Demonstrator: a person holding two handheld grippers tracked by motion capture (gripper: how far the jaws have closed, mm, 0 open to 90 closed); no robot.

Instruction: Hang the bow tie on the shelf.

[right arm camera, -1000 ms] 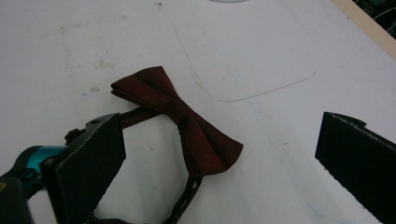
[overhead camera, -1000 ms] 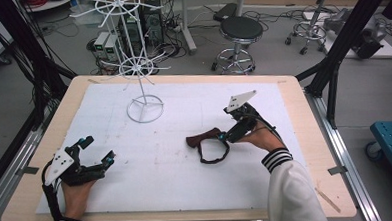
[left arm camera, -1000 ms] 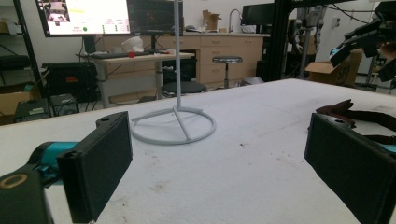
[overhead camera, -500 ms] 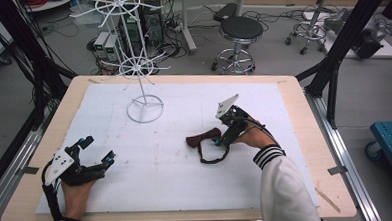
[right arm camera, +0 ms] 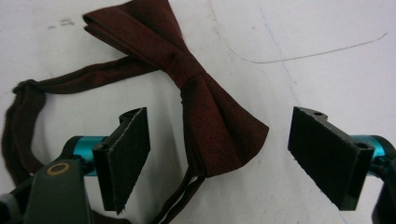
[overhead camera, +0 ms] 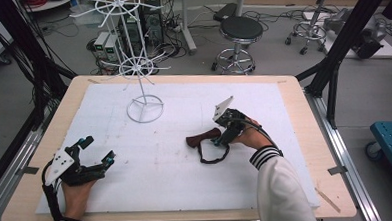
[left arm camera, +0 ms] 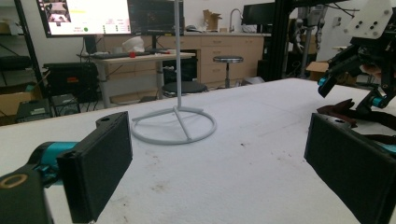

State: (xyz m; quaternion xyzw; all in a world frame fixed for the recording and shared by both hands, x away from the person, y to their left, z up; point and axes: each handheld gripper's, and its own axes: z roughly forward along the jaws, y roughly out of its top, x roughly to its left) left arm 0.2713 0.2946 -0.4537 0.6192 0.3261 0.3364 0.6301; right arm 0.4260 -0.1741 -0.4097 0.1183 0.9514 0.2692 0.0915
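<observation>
Dark maroon fabric bow tie lies flat on the white foam-covered table, one wing between the right gripper's jaws, which have just been closing but remain apart, untouching. Left gripper rests spread wide, near the white wire stand.

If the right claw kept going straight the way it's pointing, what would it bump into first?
Most likely the dark red bow tie. It lies on the white table cover, one wing between the right claw's jaws, which have just been closing without touching it. How near is hard to judge.
</observation>
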